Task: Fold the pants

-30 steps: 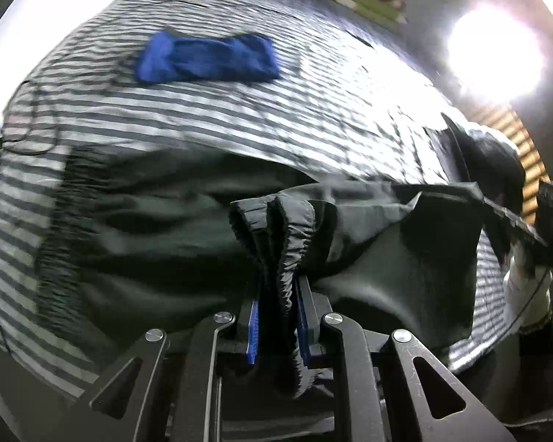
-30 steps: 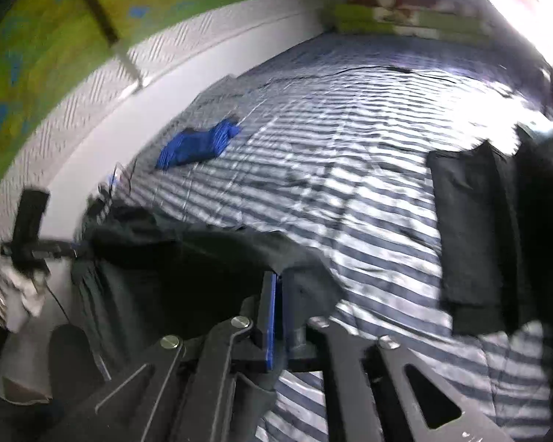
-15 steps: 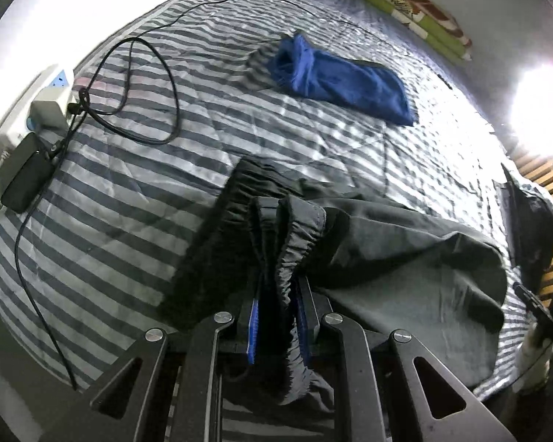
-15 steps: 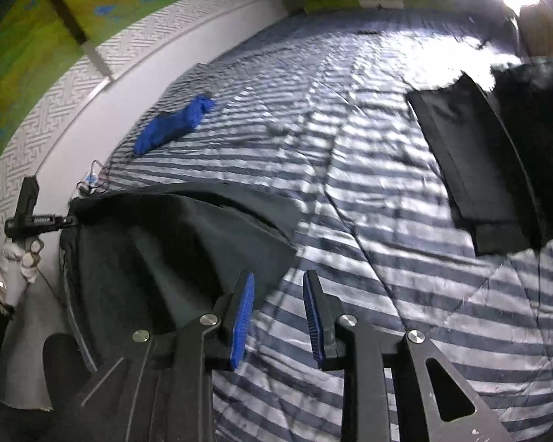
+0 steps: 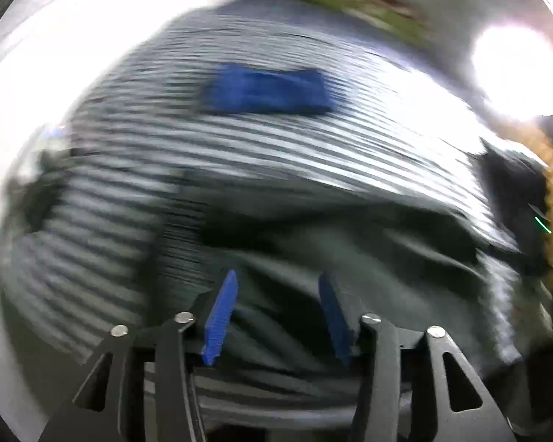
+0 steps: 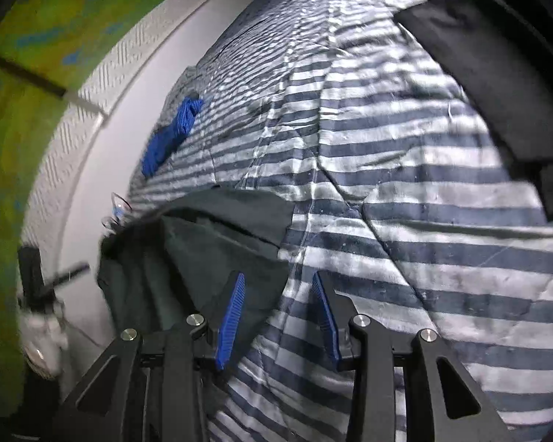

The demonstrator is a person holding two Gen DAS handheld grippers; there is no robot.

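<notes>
We see a striped bedsheet (image 6: 405,191) filling both views, its bands heavily blurred in the left wrist view. On it, at the near edge, lie the dark pants (image 5: 350,250); in the right wrist view the pants (image 6: 202,243) lie at lower left, one corner spread flat on the sheet. A second dark folded garment (image 6: 497,73) lies well apart at upper right. A blue cloth (image 5: 265,88) sits farther up the sheet, near the white wall (image 6: 129,110). The left gripper (image 5: 276,309) hangs over the pants with its jaws apart; they have just been opening, and no fabric is pinched between the blue pads (image 5: 221,313). The right gripper (image 6: 278,313) also stands open, its jaws having just been opening; sheet and the pants' edge show through the gap below, untouched by the pads (image 6: 230,320). At far left in the right view, a white-gloved hand (image 6: 42,328) appears blurred.
</notes>
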